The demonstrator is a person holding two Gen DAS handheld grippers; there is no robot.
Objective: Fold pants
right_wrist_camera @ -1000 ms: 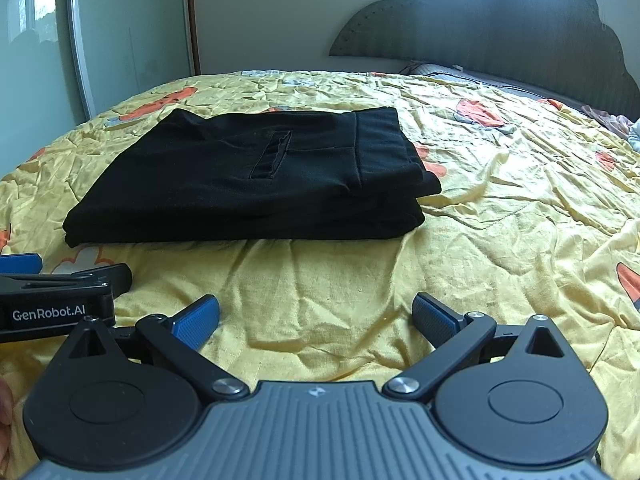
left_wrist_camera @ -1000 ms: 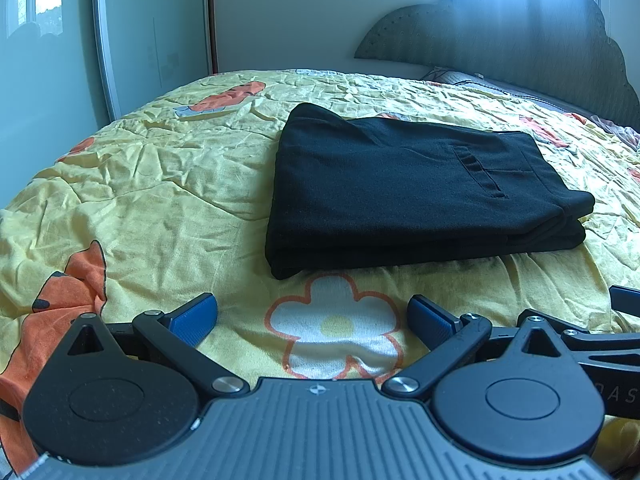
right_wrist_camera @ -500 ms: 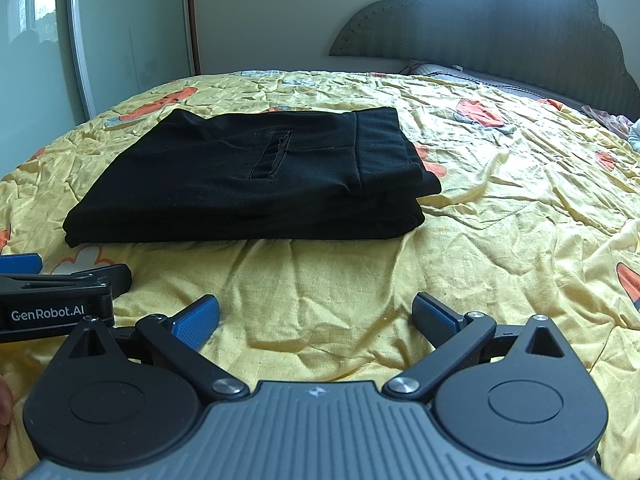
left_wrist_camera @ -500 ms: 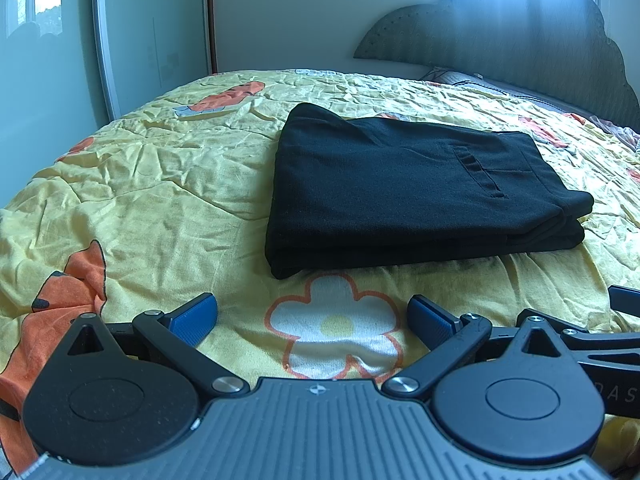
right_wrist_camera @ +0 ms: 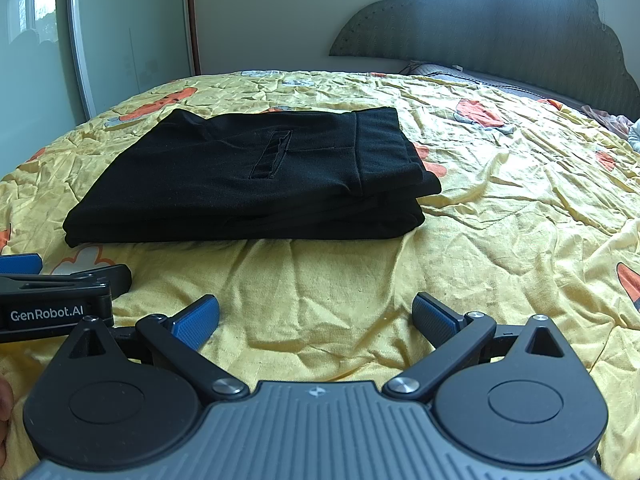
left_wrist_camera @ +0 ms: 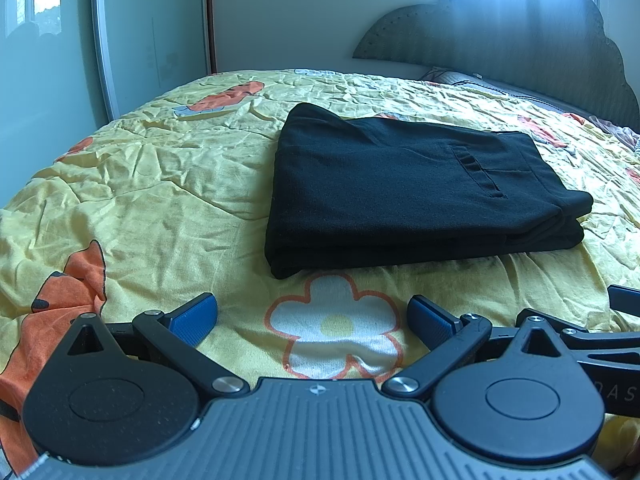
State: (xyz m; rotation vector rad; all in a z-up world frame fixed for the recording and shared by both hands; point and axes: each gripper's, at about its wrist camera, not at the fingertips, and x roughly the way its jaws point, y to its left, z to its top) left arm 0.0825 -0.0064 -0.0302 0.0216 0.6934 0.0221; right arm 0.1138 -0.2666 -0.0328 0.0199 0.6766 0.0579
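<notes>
Black fabric: the pants (left_wrist_camera: 404, 188) lie on the bed (left_wrist_camera: 160, 184) as a compact rectangular stack of several layers, pocket slit and waistband facing up, the folded edge at the left and the loose edges stacked at the right. In the right wrist view the same bundle (right_wrist_camera: 248, 184) sits at the far left of the yellow flower-print sheet (right_wrist_camera: 500, 208), flat, with edges roughly aligned; the lower layers stick out slightly at the right corner. Left tongs (left_wrist_camera: 312, 318) are spread wide with nothing between the blue pads, hovering over the sheet near the stack but apart from it. Right tongs (right_wrist_camera: 316, 318) likewise spread and empty, near edge of the bed, not touching the garment. Judgement: folding looks complete, or all but complete. What might remain is only a tidy-up of the offset right corner, if that is wanted. No further fold seems called for at this bundle size.
</notes>
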